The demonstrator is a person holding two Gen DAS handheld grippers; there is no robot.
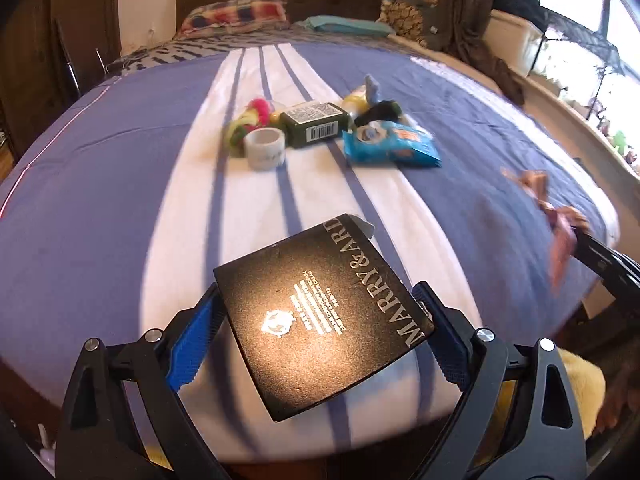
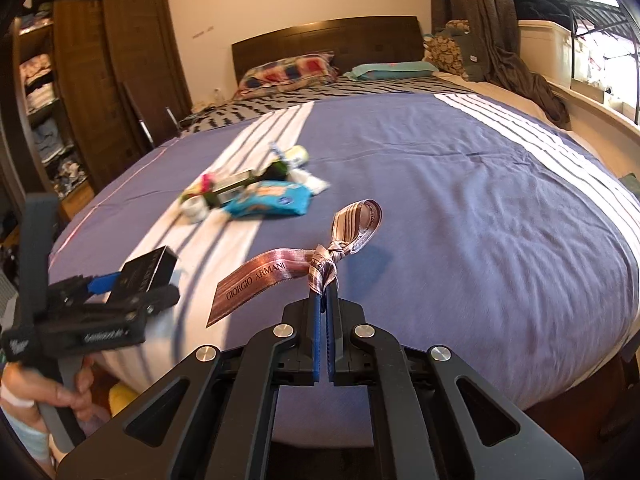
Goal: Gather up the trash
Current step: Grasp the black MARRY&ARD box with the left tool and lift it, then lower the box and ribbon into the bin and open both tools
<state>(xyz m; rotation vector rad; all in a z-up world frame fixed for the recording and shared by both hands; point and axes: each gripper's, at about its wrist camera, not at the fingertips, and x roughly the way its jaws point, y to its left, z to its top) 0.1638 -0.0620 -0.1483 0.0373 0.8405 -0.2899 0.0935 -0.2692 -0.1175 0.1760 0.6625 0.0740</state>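
A flat black cardboard box printed with silver lettering sits clamped between the blue-padded fingers of the left gripper, held above the near edge of the bed; in the right wrist view the same box shows at the far left, raised off the bedspread in that gripper, whose handle is wrapped by the person's left hand. The right gripper is closed tight on the knot of a pink striped satin ribbon marked GIORGIO ARMANI; one printed tail hangs out to the left and a loop stands up beyond the knot, over the blue part of the cover; from the left wrist the ribbon appears blurred at the right edge.

Further up the bed, on the white striped band of the blue bedspread, lies a loose cluster of rubbish: a light blue plastic snack packet, a dark green rectangular box with a barcode label touching a small white round tub, a pink and yellow-green fluffy bundle just behind the tub, and a pale yellow bottle beside a dark item too blurred to name.

At the head of the bed rest a multicoloured checked pillow and a teal pillow against a dark wooden headboard; a tall brown wooden wardrobe stands to the left.
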